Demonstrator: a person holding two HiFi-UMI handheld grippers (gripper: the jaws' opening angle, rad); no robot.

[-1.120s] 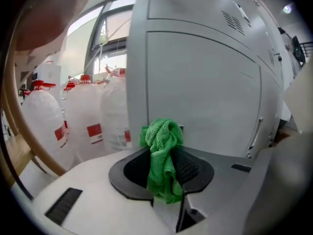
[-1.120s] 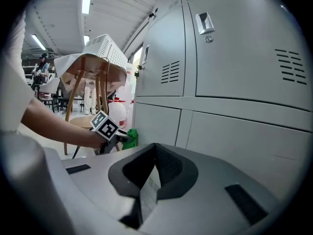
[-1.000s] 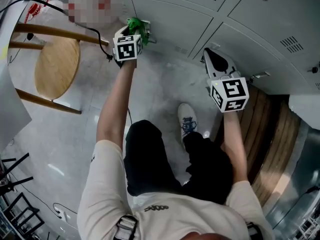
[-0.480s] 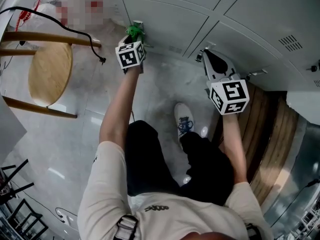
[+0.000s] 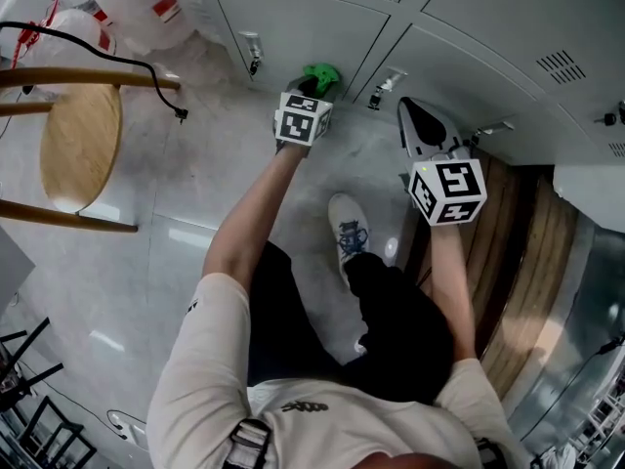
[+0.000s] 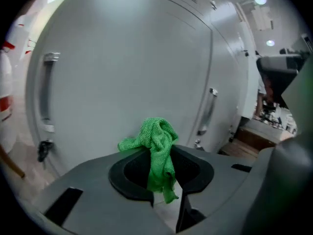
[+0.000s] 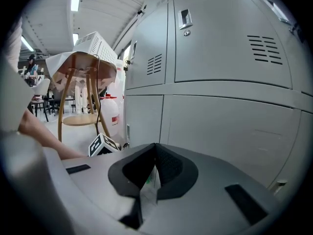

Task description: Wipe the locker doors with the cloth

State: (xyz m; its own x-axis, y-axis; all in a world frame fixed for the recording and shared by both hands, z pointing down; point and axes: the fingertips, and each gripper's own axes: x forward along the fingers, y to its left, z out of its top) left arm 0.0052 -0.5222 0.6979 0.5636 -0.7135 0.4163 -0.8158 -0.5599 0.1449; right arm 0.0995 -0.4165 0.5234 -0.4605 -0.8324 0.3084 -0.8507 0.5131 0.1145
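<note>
Okay, quick status. The left gripper [image 5: 314, 86] is clamped on the green cloth [image 5: 321, 72], top centre of the head view, down low at the grey locker doors [image 5: 293, 18]. The right gripper [image 5: 414, 117] is just right of it, pointed at the next door, apart from the cloth.

The left gripper view shows what the head view can't. The cloth [image 6: 159, 148] is pinched between the jaws of the left gripper [image 6: 164, 173], with a bunched wad sticking up past the tips and a tail hanging down in the gap. A door panel [image 6: 122, 67] fills the frame behind it, with a vertical handle [image 6: 47, 89] at the left edge. I can't tell whether the cloth actually touches the door.

In the right gripper view, the right gripper [image 7: 149, 180] has its tips pressed together and nothing in them. Vented upper doors [image 7: 220, 43] fill the right half of the frame. The left gripper's marker cube [image 7: 103, 145] and the person's forearm [image 7: 44, 136] show at lower left.

Only the head view shows the floor items: a wooden stool [image 5: 78, 145] at left with a black cable [image 5: 98, 45] across it, a white shoe [image 5: 350, 233] at centre, and wood slats [image 5: 532, 262] at right. The stool [image 7: 80, 119] also shows in the right gripper view, far left.
</note>
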